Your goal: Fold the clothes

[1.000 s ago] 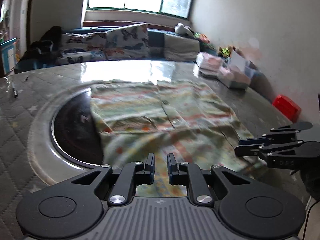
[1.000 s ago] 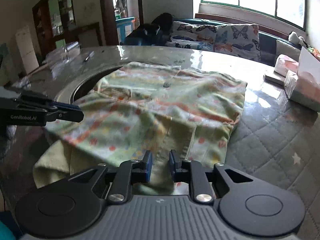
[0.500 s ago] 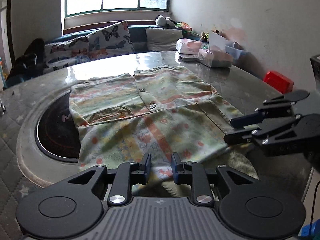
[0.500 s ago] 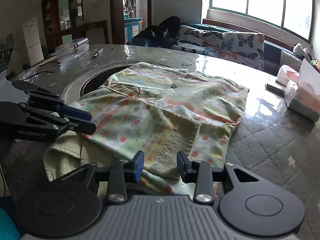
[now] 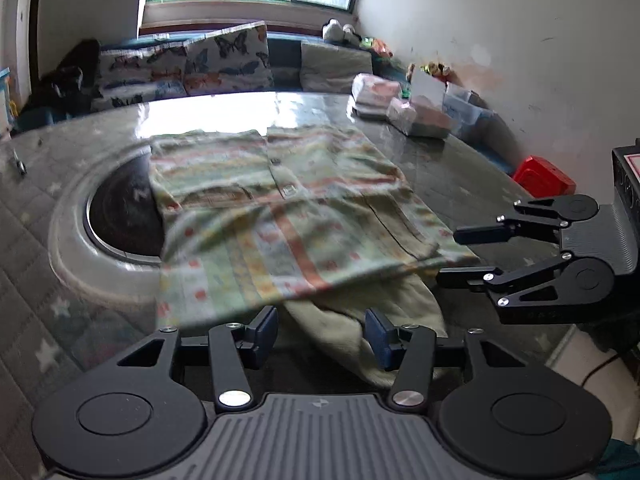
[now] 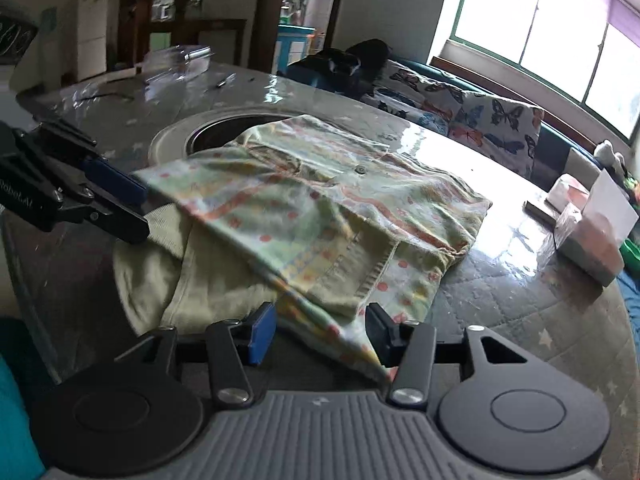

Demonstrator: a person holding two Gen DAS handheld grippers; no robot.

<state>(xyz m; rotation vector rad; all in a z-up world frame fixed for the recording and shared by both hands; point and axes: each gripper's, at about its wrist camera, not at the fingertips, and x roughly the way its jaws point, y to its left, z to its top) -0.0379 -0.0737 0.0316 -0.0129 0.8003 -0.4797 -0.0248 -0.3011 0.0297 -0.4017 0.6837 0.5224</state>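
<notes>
A pale green cardigan (image 5: 280, 216) with orange and yellow patterned bands lies on the round table, its lower part folded over the buttoned front. Its plain green underside (image 6: 160, 280) shows near the table's front edge. My left gripper (image 5: 322, 332) hovers at that near edge, its jaws opening; cloth lies below the gap and the pads do not press on it. My right gripper (image 6: 320, 328) stands the same way at the cardigan's near right corner, its jaws opening too. Each view shows the other gripper beside the garment: the right gripper (image 5: 448, 258), the left gripper (image 6: 140, 214).
A dark round recess (image 5: 120, 216) in the table (image 5: 52, 320) lies partly under the cardigan's left side. Tissue packs and boxes (image 5: 416, 116) crowd the far right edge. A red box (image 5: 544, 180) sits lower beyond it. A clear plastic case (image 6: 176, 64) lies far left. A cushioned sofa (image 5: 224, 60) runs behind.
Both grippers' jaws have widened from nearly shut and let go of the cardigan's edge. Both have drawn back toward the table's near edge, leaving the fold lying flat.
</notes>
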